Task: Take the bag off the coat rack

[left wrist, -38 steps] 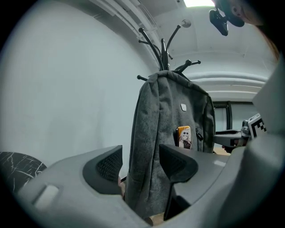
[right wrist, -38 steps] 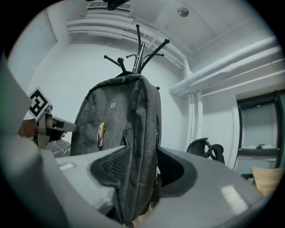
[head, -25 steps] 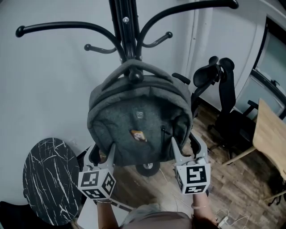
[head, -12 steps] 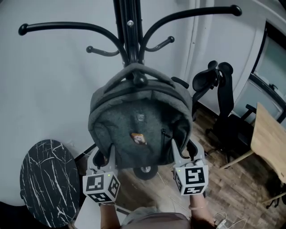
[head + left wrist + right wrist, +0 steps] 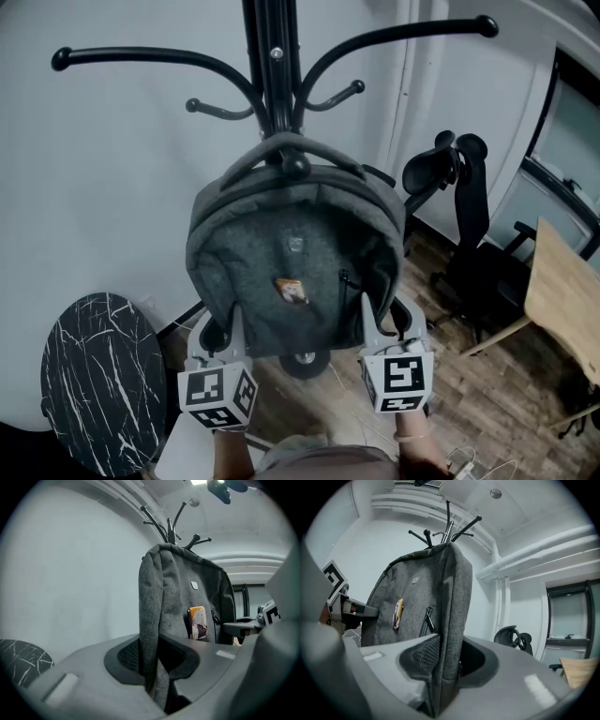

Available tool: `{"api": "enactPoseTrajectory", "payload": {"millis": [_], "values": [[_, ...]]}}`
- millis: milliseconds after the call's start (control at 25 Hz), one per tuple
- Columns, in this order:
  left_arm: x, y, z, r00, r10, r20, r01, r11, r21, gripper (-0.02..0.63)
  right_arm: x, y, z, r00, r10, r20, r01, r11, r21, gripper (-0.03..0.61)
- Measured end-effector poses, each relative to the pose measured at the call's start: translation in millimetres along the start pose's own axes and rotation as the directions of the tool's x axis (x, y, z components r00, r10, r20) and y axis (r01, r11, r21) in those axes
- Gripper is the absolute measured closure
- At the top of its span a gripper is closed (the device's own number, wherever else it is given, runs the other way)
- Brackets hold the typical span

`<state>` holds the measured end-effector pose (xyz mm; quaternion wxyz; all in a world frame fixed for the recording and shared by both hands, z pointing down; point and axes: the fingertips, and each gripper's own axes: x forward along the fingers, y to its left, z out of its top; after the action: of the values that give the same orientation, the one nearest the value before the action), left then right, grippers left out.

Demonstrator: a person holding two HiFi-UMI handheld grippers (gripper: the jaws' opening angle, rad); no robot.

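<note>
On the coat rack [image 5: 272, 56] hangs the bag [image 5: 291, 253]. Left gripper [image 5: 217, 328] and right gripper [image 5: 389, 319] just closed, pinching its lower sides.

Grey backpack [image 5: 291, 267], hanging by top handle, black coat rack [image 5: 272, 66]

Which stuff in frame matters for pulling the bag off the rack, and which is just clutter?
On the job: backpack, hung by its top handle on the coat rack; left gripper and right gripper, jaws just been closing onto the backpack's lower sides, fabric between them.

Lying about: marble-top table, office chair, wooden desk.
</note>
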<state>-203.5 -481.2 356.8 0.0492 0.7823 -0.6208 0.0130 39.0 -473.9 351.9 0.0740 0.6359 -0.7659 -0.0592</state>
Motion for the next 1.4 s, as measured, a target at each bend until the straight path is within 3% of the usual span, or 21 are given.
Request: {"api": "enactPoseTrajectory", "payload": {"millis": [1400], "values": [[-71, -22, 21, 0.998, 0.039, 0.046, -0.04, 0.999, 0.011, 0.537, -61, 8, 30, 0.996, 0.021, 0.088, -0.014, 0.997, -0.079, 0.48]]}}
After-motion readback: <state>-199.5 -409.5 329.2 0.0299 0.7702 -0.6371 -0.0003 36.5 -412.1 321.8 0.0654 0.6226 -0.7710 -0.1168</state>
